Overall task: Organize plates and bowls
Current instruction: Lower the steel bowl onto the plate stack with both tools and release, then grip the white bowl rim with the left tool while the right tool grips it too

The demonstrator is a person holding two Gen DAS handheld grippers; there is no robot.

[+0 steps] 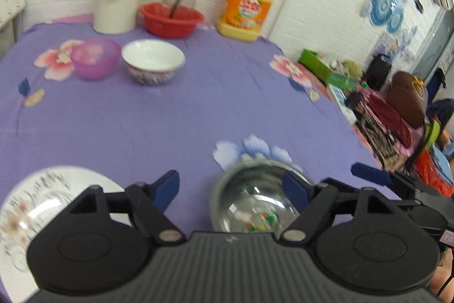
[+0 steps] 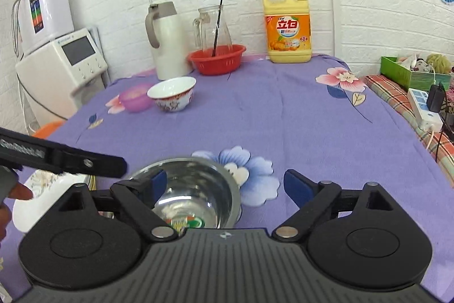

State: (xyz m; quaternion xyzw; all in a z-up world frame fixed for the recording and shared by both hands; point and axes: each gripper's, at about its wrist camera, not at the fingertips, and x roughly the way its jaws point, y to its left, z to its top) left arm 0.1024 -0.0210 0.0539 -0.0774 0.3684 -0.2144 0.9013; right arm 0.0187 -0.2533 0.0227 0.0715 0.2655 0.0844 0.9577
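The right claw [image 2: 224, 186] is held wide open over the near edge of the worktop [image 2: 283, 110], its left finger inside the rim of the steel bowl [image 2: 195, 189] and its right finger outside, with nothing grasped. The left claw [image 1: 231, 186] is likewise spread and empty, between the patterned plate [image 1: 31, 206] at the near left corner and the steel bowl. The white bowl [image 2: 173, 93] and the pink bowl [image 2: 134, 98] are set just beside each other toward the far left edge.

A slip is judged likely if the thin, smooth steel rim is pinched off-centre; the bowl could tip. The two claws are close together, so a collision could be caused by any sideways move.

The middle of the worktop is left open, while the far edge is crowded by the red basin [image 2: 217, 58], jug [image 2: 166, 41] and detergent bottle [image 2: 287, 24].
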